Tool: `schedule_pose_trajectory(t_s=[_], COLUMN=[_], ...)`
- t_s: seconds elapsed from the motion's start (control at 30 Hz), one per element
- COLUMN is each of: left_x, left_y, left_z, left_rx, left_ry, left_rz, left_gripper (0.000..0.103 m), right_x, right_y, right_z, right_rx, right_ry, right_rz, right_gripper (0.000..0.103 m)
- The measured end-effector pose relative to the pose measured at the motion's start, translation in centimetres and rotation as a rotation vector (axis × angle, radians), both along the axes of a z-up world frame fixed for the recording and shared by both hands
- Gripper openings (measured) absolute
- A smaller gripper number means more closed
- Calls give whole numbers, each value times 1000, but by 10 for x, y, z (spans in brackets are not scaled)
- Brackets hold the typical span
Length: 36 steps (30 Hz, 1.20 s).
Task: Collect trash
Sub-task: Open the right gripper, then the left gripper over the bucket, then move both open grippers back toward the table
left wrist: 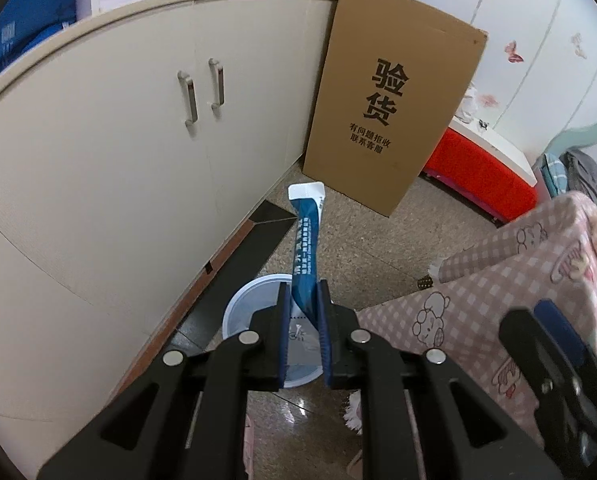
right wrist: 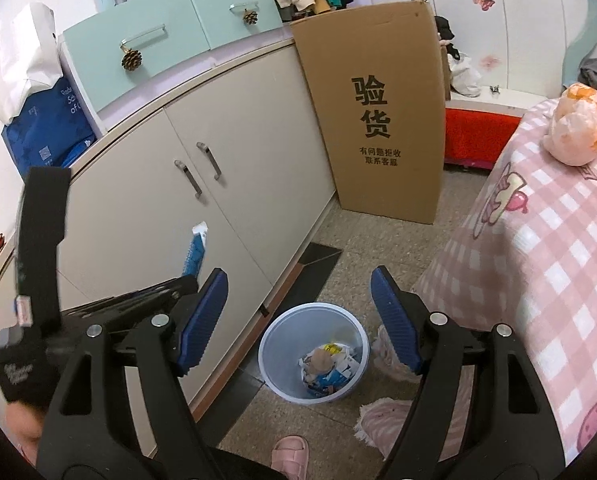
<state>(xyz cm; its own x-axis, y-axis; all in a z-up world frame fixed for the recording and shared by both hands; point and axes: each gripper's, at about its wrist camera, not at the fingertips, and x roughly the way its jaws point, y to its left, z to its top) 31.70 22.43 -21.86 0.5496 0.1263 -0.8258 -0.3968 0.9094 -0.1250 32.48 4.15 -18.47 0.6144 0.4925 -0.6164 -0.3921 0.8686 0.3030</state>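
A long blue and white wrapper (left wrist: pixel 306 240) sticks up from between the pads of my left gripper (left wrist: pixel 303 292), which is shut on its lower end. Right below that gripper stands a pale blue trash bin (left wrist: pixel 244 306), its rim partly hidden by the fingers. In the right wrist view the same bin (right wrist: pixel 274 340) sits on the floor by the cabinet with several crumpled scraps (right wrist: pixel 326 364) inside. The held wrapper (right wrist: pixel 196 250) shows up left of it. My right gripper (right wrist: pixel 298 280) hangs open above the bin with nothing between its blue pads (right wrist: pixel 202 320).
A beige cabinet (right wrist: pixel 238 168) runs along the left. A tall cardboard box (right wrist: pixel 378 120) leans at its far end, with a red box (right wrist: pixel 478 136) behind. A pink checked cloth (right wrist: pixel 538 248) bearing an orange bag (right wrist: pixel 576 124) fills the right. A slippered foot (right wrist: pixel 290 454) and a pink rag (right wrist: pixel 382 420) lie near the bin.
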Motion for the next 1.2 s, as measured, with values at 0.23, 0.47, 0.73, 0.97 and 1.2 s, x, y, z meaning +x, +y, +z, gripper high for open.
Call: schedule_pose_trajectory(t_s=[0.23,0.47,0.73,0.97,1.2], left_x=[6,-11,-33,-44,-34], left_y=[4,5,-12,-56,-117], left_z=[-7,2,32,68,87], left_rx=[-13,-1,13,43,67], left_ry=[24,10,-45,-117,-152], left_rz=[8,16,-4,-77,-202], left_gripper=[56,57,59,60,60], right_x=[0,-8,-27,-42,-43], right_y=[2,-3,-18,-61,-125], right_z=[-1,9,40,64,79], right_rx=[1,16,36,63,32], right_ry=[2,7,-38,-68,-84], right_rz=[2,3,-10,-57,-157], right_gripper=[75,75,76,76,77])
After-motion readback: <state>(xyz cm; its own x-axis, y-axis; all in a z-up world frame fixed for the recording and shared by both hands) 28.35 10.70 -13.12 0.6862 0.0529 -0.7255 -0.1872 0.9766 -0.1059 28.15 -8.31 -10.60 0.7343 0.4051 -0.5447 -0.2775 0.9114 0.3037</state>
